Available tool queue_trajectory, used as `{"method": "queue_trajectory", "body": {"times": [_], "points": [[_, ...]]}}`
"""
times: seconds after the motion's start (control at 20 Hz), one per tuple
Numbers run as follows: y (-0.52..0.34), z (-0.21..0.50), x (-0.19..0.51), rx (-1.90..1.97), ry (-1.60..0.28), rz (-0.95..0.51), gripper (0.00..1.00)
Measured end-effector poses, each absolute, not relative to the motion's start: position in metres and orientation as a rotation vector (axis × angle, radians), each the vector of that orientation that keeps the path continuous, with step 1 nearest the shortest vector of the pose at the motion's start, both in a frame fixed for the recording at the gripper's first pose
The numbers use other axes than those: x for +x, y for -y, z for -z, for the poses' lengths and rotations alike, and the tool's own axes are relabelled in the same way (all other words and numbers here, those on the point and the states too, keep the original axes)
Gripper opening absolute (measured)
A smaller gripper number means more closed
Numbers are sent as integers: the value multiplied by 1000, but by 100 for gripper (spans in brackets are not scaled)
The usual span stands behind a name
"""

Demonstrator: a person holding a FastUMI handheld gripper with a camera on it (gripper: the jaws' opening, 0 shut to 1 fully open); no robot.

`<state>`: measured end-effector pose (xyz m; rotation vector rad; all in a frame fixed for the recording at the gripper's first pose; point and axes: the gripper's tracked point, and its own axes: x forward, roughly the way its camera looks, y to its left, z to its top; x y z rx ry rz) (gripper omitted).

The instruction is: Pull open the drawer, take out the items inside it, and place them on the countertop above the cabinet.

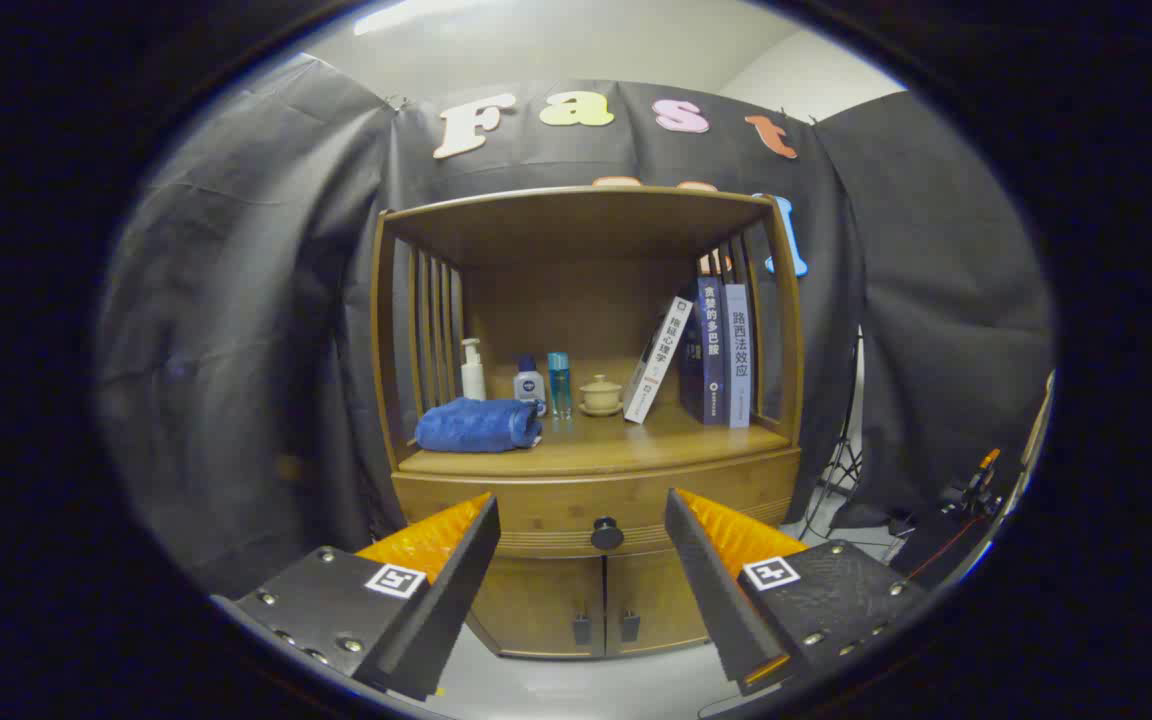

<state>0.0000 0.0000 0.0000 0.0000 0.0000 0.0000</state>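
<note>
Straight ahead of the gripper point(581, 555), centred in the gap between its two fingers point(441, 535) and still well beyond their tips, sits the dark round knob point(606, 533) of the drawer point(596, 500). The fingers stand wide apart and hold nothing. The drawer front is a long wooden band running crosswise to the fingers, flush with the cabinet point(586, 420) and so still closed; whatever lies inside it is hidden. Just below the knob are two small cabinet doors point(601, 605) with their own dark handles. Above the drawer front is the surface point(636, 440) where the items are to go; it already carries a folded blue towel point(478, 424), a few bottles, a small lidded cup and some leaning books point(706, 350). My judgement: the coming move is a straight advance along the fingers' own line, then closing on the knob and pulling back.
</note>
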Motion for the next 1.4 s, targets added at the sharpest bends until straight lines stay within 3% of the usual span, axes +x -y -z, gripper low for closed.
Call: {"method": "queue_trajectory", "body": {"times": [1.0, 1.4], "points": [[4, 14, 8, -23, 3, 9, 99], [14, 45, 53, -77, 2, 41, 99]]}}
